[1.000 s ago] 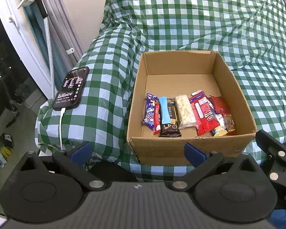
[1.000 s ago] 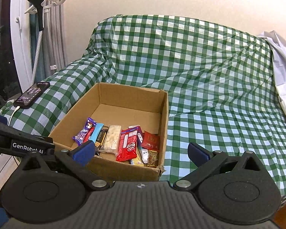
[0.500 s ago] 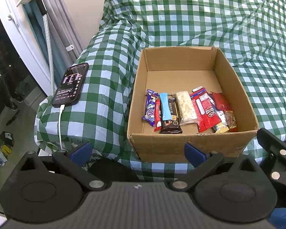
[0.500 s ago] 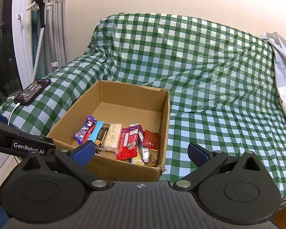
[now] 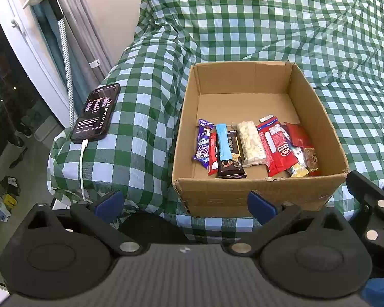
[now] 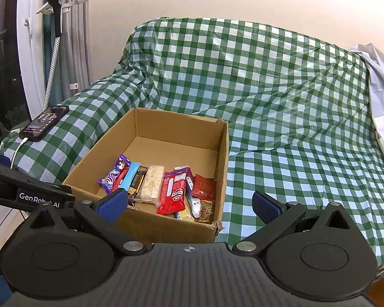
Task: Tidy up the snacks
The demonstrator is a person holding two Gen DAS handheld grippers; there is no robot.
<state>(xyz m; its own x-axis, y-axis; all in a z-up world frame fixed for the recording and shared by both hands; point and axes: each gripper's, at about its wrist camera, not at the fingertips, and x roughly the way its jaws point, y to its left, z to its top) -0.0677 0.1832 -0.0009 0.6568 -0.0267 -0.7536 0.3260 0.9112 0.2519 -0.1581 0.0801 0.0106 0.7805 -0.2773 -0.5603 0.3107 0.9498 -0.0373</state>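
Observation:
An open cardboard box sits on a sofa covered in green checked cloth. Several snack packs lie side by side at its near end: a purple pack, a light blue bar, a dark chocolate bar, a white puffed bar and red packs. My left gripper is open and empty, just in front of the box's near wall. My right gripper is open and empty, near the box's front right corner.
A black phone lies on the left armrest with a white cable plugged in. A garment steamer on a striped hose stands by the curtains at left. A white cloth lies on the sofa's right end.
Both grippers have pulled back and risen slightly, so the box appears a little lower and farther. Nothing was grasped or released.

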